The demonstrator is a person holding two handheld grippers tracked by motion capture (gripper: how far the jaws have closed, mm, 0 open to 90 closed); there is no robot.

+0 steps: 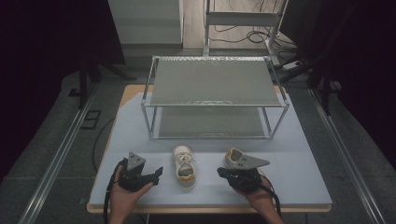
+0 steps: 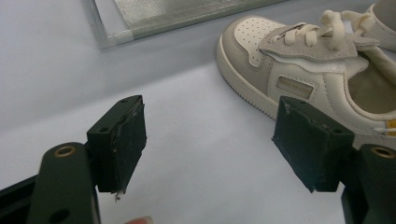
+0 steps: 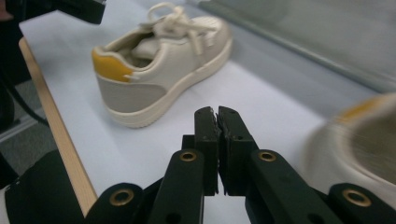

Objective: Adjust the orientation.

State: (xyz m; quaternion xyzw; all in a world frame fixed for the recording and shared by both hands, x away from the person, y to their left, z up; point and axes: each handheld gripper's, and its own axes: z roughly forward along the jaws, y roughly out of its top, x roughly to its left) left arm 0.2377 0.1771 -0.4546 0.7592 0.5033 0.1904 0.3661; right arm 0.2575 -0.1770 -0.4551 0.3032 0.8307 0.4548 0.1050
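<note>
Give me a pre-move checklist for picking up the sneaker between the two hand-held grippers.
1. Left hand-held gripper open: ok, jaws wide apart.
2. Left hand-held gripper empty: ok, bare table between the jaws.
3. Middle sneaker upright on its sole: ok.
4. Right hand-held gripper ready to grasp: not ok, jaws closed together on nothing.
5. Second sneaker clear of the right hand-held gripper: cannot tell, the grey plate covers part of it.
6. Two-tier rack shelves free: ok, both bare.

Two cream sneakers (image 1: 183,166) upright on table
</note>
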